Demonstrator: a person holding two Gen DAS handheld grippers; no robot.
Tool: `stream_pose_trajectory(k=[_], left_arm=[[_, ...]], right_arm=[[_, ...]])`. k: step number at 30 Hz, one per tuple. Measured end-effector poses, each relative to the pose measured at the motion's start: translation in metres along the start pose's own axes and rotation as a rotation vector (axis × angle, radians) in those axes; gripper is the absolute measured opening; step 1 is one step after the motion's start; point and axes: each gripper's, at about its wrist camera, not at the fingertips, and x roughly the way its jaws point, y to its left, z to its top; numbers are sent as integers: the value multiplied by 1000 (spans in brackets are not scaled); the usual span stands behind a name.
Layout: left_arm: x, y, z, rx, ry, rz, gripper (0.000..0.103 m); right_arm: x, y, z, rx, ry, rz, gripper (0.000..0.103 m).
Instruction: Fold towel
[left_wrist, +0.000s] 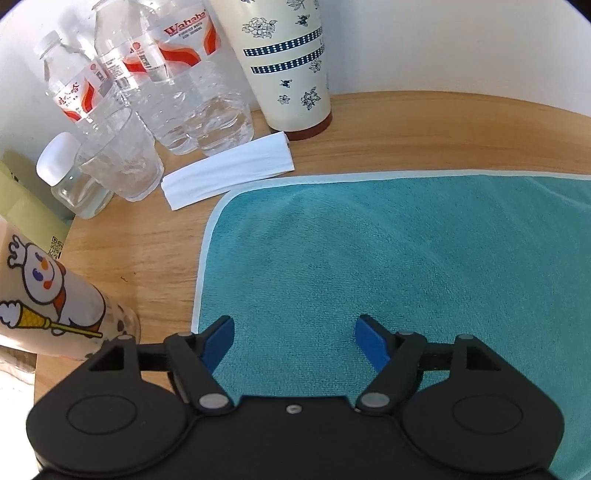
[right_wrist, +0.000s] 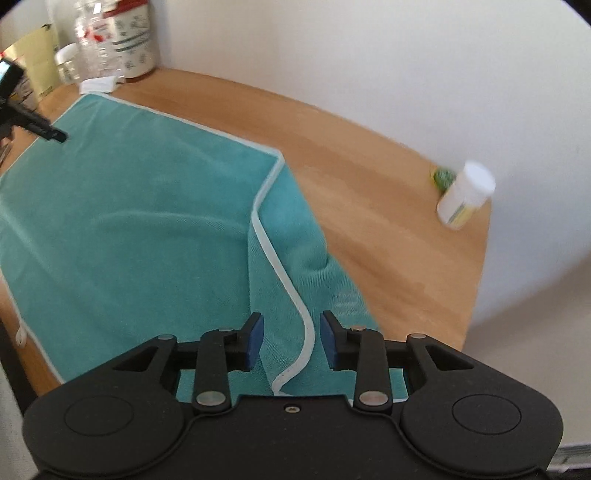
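Left hand-held gripper spread wide above towel; right hand-held gripper apart, straddling raised hem.

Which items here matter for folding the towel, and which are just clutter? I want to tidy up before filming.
Part of the job:
teal terry towel with pale trim
left gripper, open
right gripper, open, straddling the towel's trimmed edge

Just lying about:
clear plastic water bottles
cream floral tumbler
folded white cloth
cartoon-printed drink cup
white pill bottle
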Motion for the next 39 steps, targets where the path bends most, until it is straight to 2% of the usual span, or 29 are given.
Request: stream_pose_trajectory(k=[4, 5, 6, 7, 9, 14, 20, 22, 24, 27, 29, 31, 35, 37, 39], left_arm=[[1, 2, 0, -8, 6, -15, 75], [1, 3, -1, -7, 2, -20, 75], [2, 4, -2, -10, -1, -25, 75], [2, 4, -2, -18, -1, -28, 75], [2, 5, -3, -29, 0, -30, 75], [2, 4, -4, -41, 3, -28, 75], [2, 2, -3, -39, 9, -8, 77], [2, 2, -4, -37, 9, -3, 77], [1, 0, -5, -37, 2, 13, 80], [3, -1, -5, -30, 2, 36, 84], [3, 0, -3, -32, 10, 37, 84], [4, 1, -3, -30, 15, 36, 85], [5, -2, 1, 28, 15, 51, 84], [3, -4, 3, 61, -34, 85, 84], [3, -2, 7, 53, -57, 66, 84]], right_arm=[[16, -6, -8, 66, 36, 4, 37], [16, -5, -11, 68, 19, 7, 34], [15, -3, -11, 59, 13, -3, 21], [13, 0, -10, 50, 10, -15, 13], [9, 5, -10, 28, 2, -42, 7], [-8, 4, 2, 27, -56, -97, 3], [-11, -30, 32, 14, -118, -290, 3], [2, -58, 45, 40, -111, -391, 3], [16, -78, 49, 56, -93, -447, 3], [33, -96, 49, 110, -76, -459, 4], [41, -101, 49, 114, -77, -503, 5], [42, -107, 47, 143, -94, -490, 15], [18, -103, 44, 167, -153, -456, 17], [5, -91, 34, 176, -106, -328, 17], [4, -80, 25, 171, -85, -262, 18]])
